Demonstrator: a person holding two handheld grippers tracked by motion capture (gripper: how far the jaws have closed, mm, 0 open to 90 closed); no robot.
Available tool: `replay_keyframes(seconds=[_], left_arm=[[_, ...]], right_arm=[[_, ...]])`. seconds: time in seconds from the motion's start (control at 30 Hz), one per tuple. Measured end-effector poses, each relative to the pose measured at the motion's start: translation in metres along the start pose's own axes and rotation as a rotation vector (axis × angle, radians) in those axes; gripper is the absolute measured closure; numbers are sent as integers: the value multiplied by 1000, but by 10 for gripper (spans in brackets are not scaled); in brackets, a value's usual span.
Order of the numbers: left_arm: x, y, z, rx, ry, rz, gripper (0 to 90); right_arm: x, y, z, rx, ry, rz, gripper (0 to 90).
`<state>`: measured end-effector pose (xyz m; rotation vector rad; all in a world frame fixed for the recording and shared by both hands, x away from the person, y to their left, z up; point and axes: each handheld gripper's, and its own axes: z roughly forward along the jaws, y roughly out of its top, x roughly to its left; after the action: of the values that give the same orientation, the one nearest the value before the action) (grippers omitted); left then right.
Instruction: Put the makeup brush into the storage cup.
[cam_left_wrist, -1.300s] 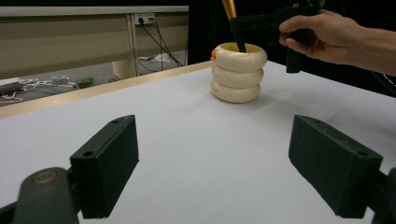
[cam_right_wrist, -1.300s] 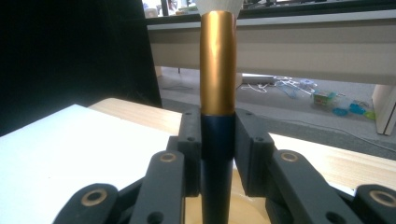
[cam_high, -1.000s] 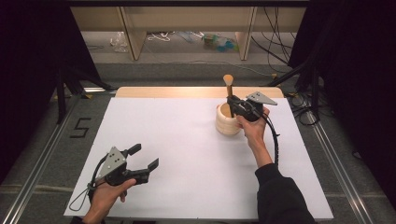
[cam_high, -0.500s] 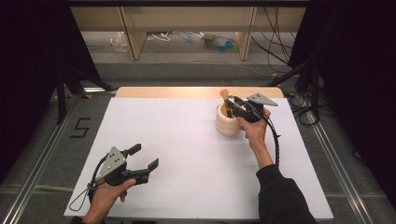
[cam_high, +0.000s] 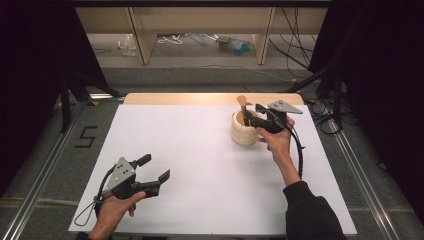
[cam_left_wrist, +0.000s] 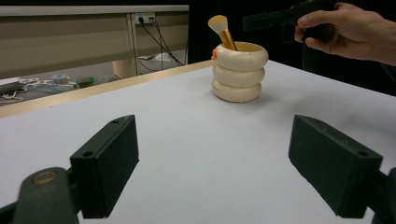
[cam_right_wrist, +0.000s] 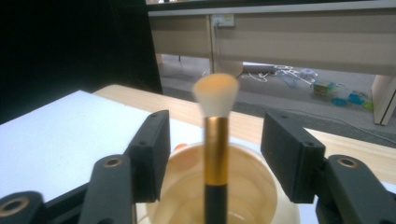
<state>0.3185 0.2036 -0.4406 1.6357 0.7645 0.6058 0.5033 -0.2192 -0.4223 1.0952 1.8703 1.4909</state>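
I'm looking down on the white table (cam_high: 200, 165), a smooth matte sheet with a strip of pale wood showing along its far edge, and the cream holder (cam_high: 244, 129) is sitting toward the far right of it, well apart from my left hand. The holder is looking like three fat rounded rings stacked up, glossy and pale, with an open round mouth. A makeup brush (cam_right_wrist: 215, 140) is standing in it, bristle end up: a soft peach-white domed tuft, a shiny gold ferrule, a black handle going down into the holder. In the left gripper view the brush is leaning to one side, and a small orange thing (cam_left_wrist: 215, 53) is peeking from behind the holder's rim; I can't tell what it is. My right gripper (cam_high: 256, 112) is hovering just over the holder's mouth, its jaws standing apart on either side of the brush and not touching it. My left gripper (cam_high: 153, 168) is resting low near the front left of the table, jaws spread wide with nothing between them, bare tabletop lying between it and the holder. Beyond the table, cables and clutter (cam_high: 230, 44) are lying on the grey floor under a beige bench.
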Motion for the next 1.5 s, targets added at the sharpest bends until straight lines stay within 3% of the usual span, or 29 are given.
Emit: replay_keyframes(seconds=[0.37,0.77,0.87,1.1,1.13,1.17,1.4,1.5], left_arm=[[-1,0,0,-4,-2,-2,160],[-1,0,0,-6,-2,-2,160],[-2,0,-1,-3,2,-18,160],[0,1,0,-10,-8,10,160],[-2,0,-1,-1,1,-15,160],[-1,0,-1,-4,-2,-9,160],[-1,0,-1,-3,-2,-12,160],[-1,0,-1,-4,0,-14,160]], right_arm=[[6,4,-17,36,1,3,368],[22,8,-35,59,45,-26,301],[24,8,-38,40,58,-17,296],[28,6,-48,61,60,-13,264],[29,6,-49,49,63,-15,260],[30,5,-50,50,69,-8,256],[39,8,-60,41,61,-48,239],[45,5,-64,38,81,-45,239]])
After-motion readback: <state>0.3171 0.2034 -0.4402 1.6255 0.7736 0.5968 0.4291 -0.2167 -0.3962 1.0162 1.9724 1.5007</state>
